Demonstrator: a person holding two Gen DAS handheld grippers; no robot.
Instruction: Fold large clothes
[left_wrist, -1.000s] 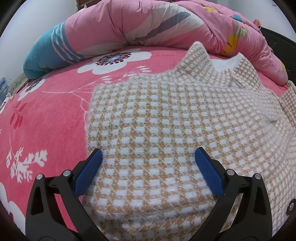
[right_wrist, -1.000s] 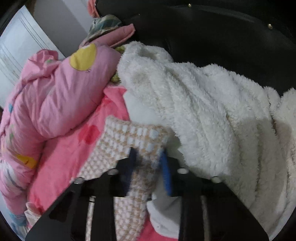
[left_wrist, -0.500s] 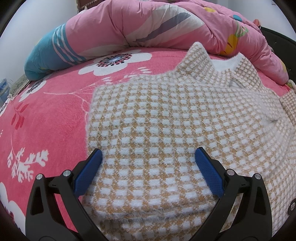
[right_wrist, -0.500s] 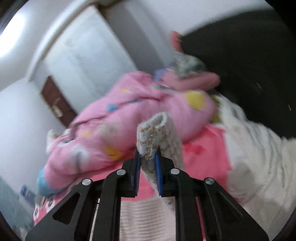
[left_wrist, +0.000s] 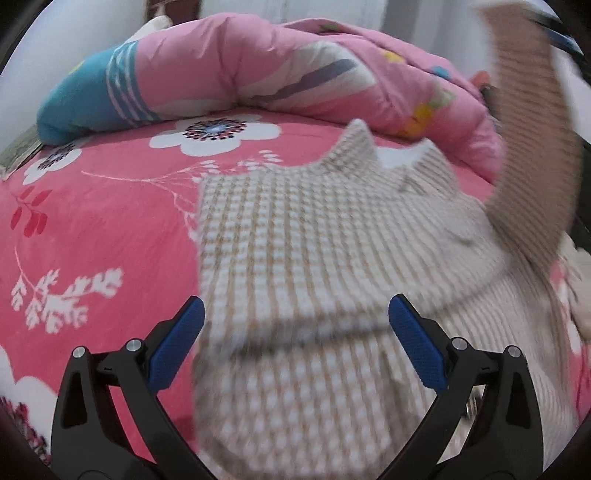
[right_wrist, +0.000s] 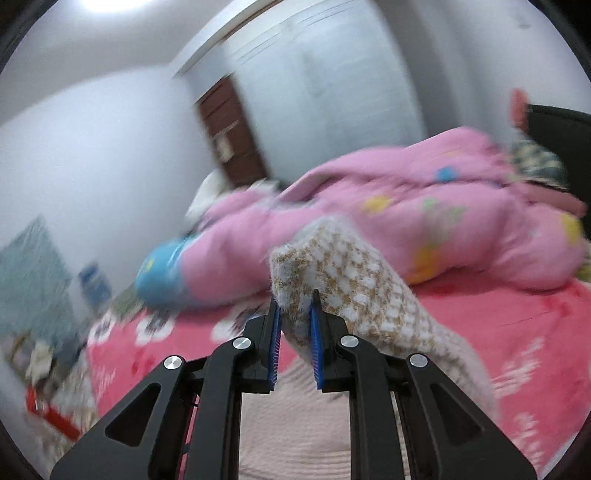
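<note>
Left wrist view: the left gripper (left_wrist: 295, 343) stands with jaws wide, holding nothing, its blue pads (left_wrist: 177, 347) spread over the near part of a checked beige-and-white sweater (left_wrist: 314, 229) lying flat on the pink floral bedsheet (left_wrist: 96, 221). Ahead of it the sweater's collar points toward a rolled pink quilt (left_wrist: 280, 74). To the gripper's upper right, one sleeve (left_wrist: 532, 147) is raised off the bed, blurred. Right wrist view alone shows what lifts it: the right gripper (right_wrist: 295, 332) is clamped narrowly on the sleeve end (right_wrist: 332, 273), cloth bulging above the pads and trailing down to the right toward the sweater body below. This view also shows the room: white walls, a brown door (right_wrist: 229, 133) ahead left, blurred clutter by the bedside at far left, and a dark headboard (right_wrist: 561, 129) at far right.
</note>
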